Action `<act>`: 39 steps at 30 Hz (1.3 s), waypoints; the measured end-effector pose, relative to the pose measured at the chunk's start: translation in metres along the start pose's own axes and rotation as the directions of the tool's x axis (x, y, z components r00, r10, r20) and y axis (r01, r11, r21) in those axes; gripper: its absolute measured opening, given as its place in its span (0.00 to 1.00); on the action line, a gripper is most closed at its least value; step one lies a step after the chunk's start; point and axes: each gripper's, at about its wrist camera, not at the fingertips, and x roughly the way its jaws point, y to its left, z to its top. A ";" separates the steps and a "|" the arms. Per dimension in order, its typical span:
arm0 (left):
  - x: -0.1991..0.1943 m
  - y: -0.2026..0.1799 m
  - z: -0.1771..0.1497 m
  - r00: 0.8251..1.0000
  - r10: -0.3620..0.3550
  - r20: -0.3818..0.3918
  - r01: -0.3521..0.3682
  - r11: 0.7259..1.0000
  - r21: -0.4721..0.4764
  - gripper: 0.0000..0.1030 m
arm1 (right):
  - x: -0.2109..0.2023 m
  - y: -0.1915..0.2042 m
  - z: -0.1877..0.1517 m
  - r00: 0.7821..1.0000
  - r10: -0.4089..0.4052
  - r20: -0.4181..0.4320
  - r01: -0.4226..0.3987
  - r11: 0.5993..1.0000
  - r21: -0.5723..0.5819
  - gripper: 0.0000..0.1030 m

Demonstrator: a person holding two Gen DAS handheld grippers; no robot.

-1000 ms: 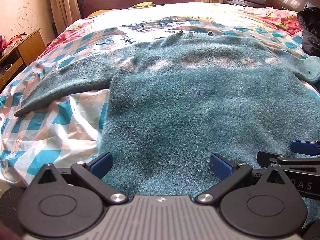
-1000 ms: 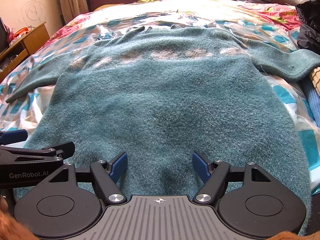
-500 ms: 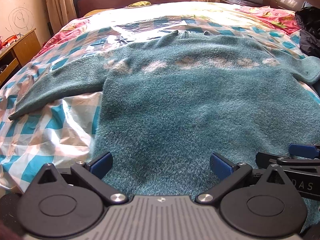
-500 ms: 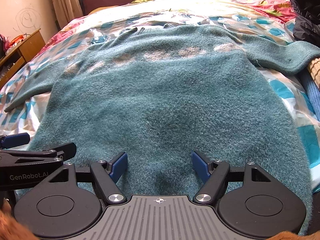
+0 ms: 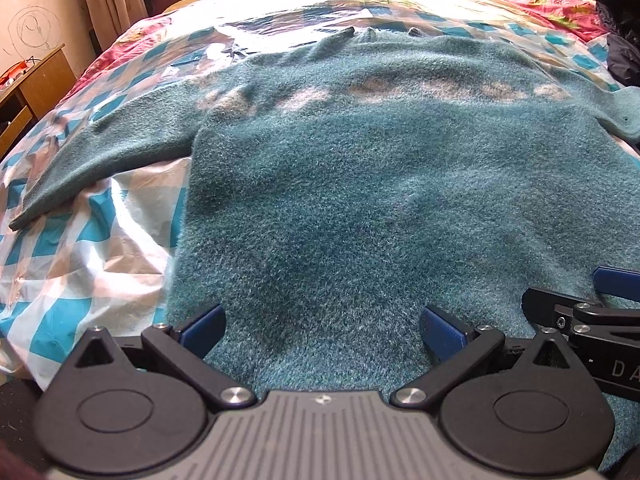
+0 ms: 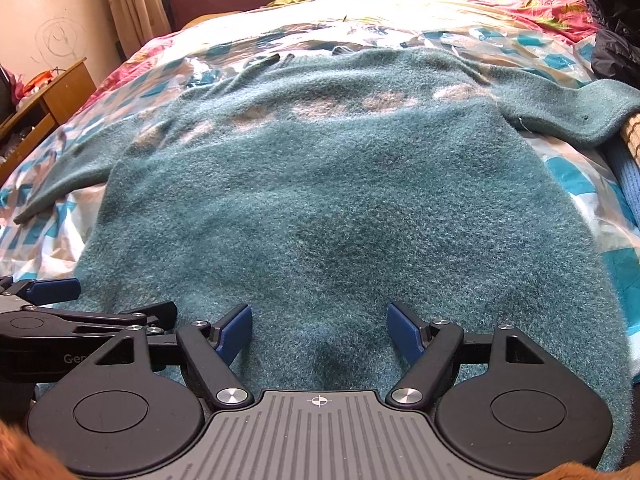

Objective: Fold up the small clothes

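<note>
I am holding the left gripper (image 5: 322,330) open over the teal sweater (image 5: 400,200)'s hem; my right gripper (image 6: 320,332) is opening, pads not pressing the sweater.

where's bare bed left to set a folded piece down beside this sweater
Bare checked sheet lies under the sweater's outstretched sleeve, and beyond the collar. Crowded: dark clothes by the other sleeve.
</note>
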 end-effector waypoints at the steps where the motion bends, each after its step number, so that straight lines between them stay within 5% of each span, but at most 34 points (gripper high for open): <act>1: 0.001 0.000 0.000 1.000 -0.001 -0.004 0.001 1.000 -0.002 1.00 | 0.000 0.001 0.000 1.000 -0.001 -0.001 0.001 1.000 -0.005 0.75; 10: 0.015 0.015 -0.007 0.996 -0.071 -0.048 0.065 0.992 -0.111 1.00 | 0.002 0.006 -0.002 1.000 -0.009 -0.006 0.009 0.999 -0.032 0.76; 27: 0.006 0.023 -0.009 0.992 -0.123 -0.016 0.119 0.982 -0.148 1.00 | -0.001 0.004 -0.001 1.000 0.009 0.006 -0.009 1.000 -0.019 0.77; 39: -0.037 0.014 0.029 0.980 -0.091 0.177 0.100 0.994 -0.043 1.00 | -0.023 -0.021 0.016 0.992 0.061 0.108 -0.071 0.993 0.089 0.77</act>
